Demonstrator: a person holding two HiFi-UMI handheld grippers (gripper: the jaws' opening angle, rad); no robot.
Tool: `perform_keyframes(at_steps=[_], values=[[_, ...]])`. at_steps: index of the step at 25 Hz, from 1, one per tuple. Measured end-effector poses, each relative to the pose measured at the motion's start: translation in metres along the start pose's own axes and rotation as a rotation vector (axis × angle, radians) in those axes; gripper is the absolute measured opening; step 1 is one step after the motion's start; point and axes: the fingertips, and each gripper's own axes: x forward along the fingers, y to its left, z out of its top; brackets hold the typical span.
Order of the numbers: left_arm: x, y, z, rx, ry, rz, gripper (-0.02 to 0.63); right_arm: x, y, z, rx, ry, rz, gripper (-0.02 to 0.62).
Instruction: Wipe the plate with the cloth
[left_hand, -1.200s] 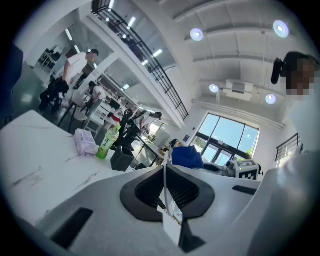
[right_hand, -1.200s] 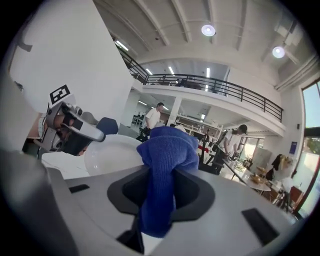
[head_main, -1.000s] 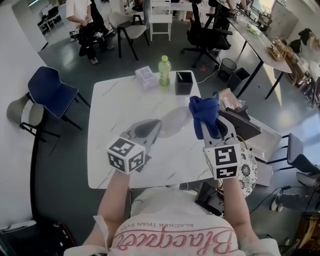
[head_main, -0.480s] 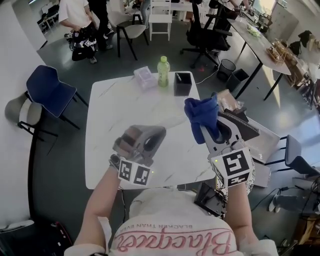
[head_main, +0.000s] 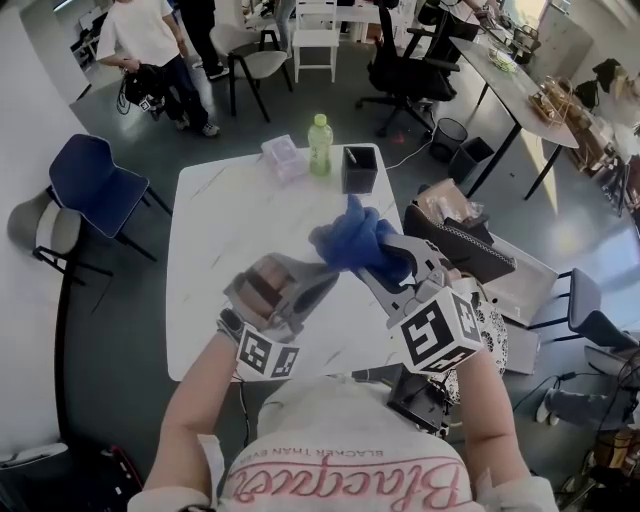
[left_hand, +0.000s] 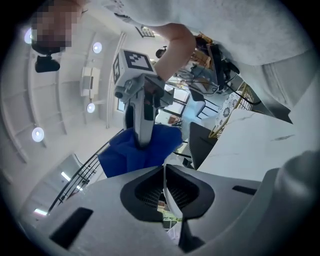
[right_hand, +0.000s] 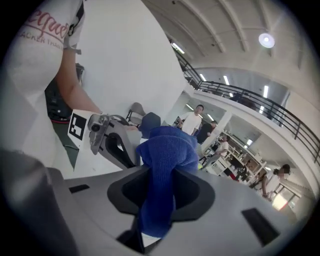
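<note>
1. Well, both forearms reach forward over the white marble table (head_main: 215, 230), and the two grippers meet tip to tip above its near half.
2. The left gripper (head_main: 322, 280) lies nearly level and rolled onto its side, with its marker cube showing near the wrist.
3. Its jaws stand narrow, clamped on the rim of the plate (left_hand: 169, 202), which shows edge-on there as a thin pale line.
4. The right gripper (head_main: 378, 262) angles in from the right and points slightly down.
5. Its jaws grip the blue cloth (head_main: 352, 243), bunched into a thick wad that bulges past the fingertips.
6. The cloth sits right at the left gripper's tips, where the plate is held. In the head view the plate itself is too faint to trace.
</note>
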Motion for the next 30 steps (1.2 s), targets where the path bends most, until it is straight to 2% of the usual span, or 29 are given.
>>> perform_keyframes(at_steps=[3,5,15,20,23,26,30], values=[[0.000,-0.008,0.003,0.032,0.003,-0.015,0.015,0.009,0.011,-0.016,-0.068,0.048,0.045,0.098],[0.000,-0.012,0.002,0.040,0.009,-0.026,0.015,0.015,0.011,-0.028,-0.072,0.072,0.053,0.098],[-0.001,-0.018,0.004,0.051,0.021,-0.046,0.017,0.042,-0.015,-0.102,0.024,0.210,0.034,0.098],[-0.003,-0.026,0.005,0.049,0.029,-0.064,0.017,0.053,-0.012,-0.130,0.072,0.252,0.050,0.098],[-0.007,-0.031,0.013,0.039,0.041,-0.061,0.017,0.038,-0.013,-0.126,0.077,0.236,0.030,0.098],[-0.003,-0.025,0.005,0.034,0.041,-0.058,0.017,0.025,-0.031,-0.102,0.095,0.181,-0.001,0.098],[0.001,-0.024,0.003,0.040,0.030,-0.064,0.017,0.014,-0.031,-0.058,0.073,0.090,0.039,0.098]])
